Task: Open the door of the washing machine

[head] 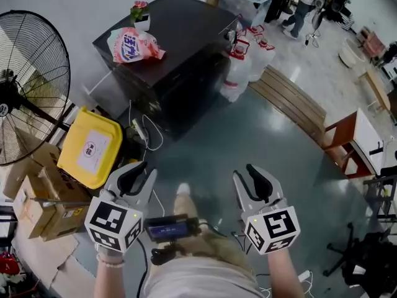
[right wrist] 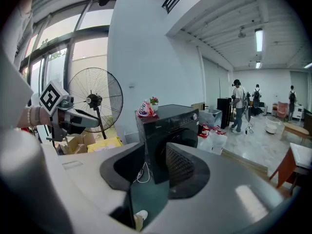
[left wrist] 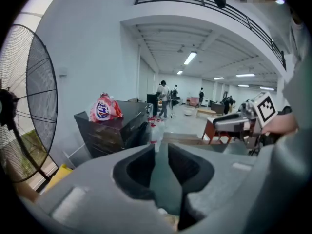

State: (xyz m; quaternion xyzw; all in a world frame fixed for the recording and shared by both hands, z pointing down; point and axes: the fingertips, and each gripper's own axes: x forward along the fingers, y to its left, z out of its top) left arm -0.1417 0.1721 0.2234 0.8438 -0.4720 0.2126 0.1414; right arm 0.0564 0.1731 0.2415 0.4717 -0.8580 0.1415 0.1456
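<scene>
The black washing machine (head: 180, 48) stands across the floor from me, well beyond both grippers, with its front door shut. A pink detergent bag (head: 131, 45) and a small potted plant (head: 141, 14) sit on its top. My left gripper (head: 133, 177) and right gripper (head: 251, 179) hover side by side low over the floor, each open by a narrow gap and holding nothing. The right gripper view looks straight at the machine (right wrist: 168, 126) between its jaws (right wrist: 155, 152); the round door is partly hidden behind one jaw. In the left gripper view the machine (left wrist: 117, 128) lies left of the jaws (left wrist: 161, 152).
A large standing fan (head: 25, 85), a yellow bin (head: 93, 144) and cardboard boxes (head: 37, 197) crowd the left. White bottles and bags (head: 245, 61) stand right of the machine. A wooden pallet (head: 291, 98) and a reddish table (head: 353, 141) lie right. People stand far back.
</scene>
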